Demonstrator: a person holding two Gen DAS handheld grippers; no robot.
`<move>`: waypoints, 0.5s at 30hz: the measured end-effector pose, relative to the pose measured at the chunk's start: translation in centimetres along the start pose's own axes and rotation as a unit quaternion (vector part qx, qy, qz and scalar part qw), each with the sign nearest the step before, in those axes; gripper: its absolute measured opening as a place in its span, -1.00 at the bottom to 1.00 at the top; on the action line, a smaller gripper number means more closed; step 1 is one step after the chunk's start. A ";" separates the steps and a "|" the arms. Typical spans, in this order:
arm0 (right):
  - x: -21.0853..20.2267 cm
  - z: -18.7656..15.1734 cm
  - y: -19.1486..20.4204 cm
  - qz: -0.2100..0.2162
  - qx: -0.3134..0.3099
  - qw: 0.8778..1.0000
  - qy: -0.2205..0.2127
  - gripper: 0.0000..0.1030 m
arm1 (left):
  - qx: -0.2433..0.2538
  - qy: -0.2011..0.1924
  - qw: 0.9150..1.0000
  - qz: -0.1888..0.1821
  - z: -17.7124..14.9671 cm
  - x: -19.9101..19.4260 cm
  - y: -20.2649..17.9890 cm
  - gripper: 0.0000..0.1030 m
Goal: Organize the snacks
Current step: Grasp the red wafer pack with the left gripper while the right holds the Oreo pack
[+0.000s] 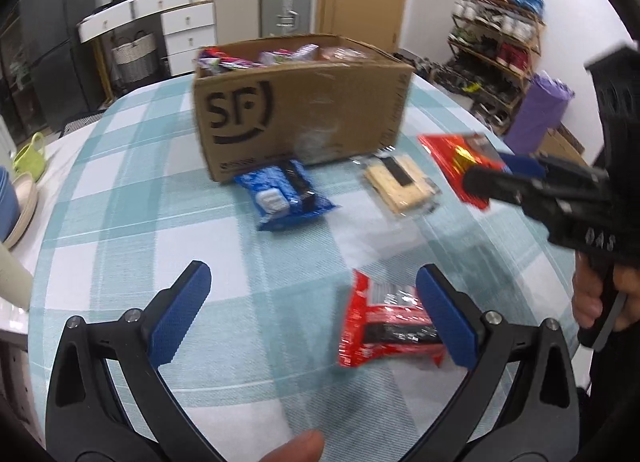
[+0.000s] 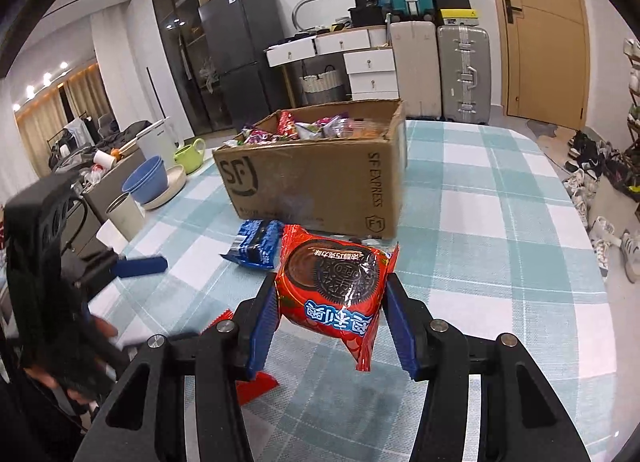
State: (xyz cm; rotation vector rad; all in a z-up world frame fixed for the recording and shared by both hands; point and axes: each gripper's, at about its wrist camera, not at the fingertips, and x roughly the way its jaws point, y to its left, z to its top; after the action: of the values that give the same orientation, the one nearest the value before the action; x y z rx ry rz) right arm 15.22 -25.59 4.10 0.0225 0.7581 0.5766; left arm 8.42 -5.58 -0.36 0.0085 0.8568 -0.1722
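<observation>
Right hand-held gripper (image 2: 330, 298): pinching the glossy red cookie packet with the dark biscuit picture (image 2: 334, 286) by its side edges, clear above the worktop.
Grip risk: the blue pads (image 2: 262, 328) are biting slick, puffy film, so the packet is likely sliding or twisting out.
Left hand-held gripper (image 1: 312, 316): spread wide, hovering over the second red foil snack packet (image 1: 390, 328), which is lying flat beside its right pad.
Crowding risk: both tools are working close together and could be bumping.
Brown cardboard box printed SF (image 2: 320, 177): standing beyond, already heaped with wrappers; a dropped packet may be bouncing off.
Teal-and-white checked worktop (image 2: 500, 221): carrying the blue cookie packet (image 1: 286, 191) and clear-wrapped tan crackers (image 1: 400, 181).
</observation>
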 end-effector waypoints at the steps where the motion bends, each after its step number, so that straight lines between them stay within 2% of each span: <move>1: 0.0 0.0 -0.1 0.000 0.002 1.000 0.000 0.00 | 0.006 0.003 1.000 -0.004 -0.1 0.2 -0.4 0.99; 9: 0.0 0.0 -0.6 -0.001 0.009 1.000 0.002 0.00 | 0.057 0.037 0.997 -0.033 -1.5 2.0 -3.4 0.99; 15: 0.1 0.0 -0.6 0.000 0.007 1.000 0.002 0.01 | 0.066 0.060 0.995 -0.038 -2.0 3.1 -3.8 0.99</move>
State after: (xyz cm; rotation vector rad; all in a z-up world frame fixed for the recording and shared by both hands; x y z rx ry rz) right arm 15.59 -26.02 3.93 0.0344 0.7665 0.5705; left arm 8.25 -9.67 -3.77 0.1112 0.9646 -0.3029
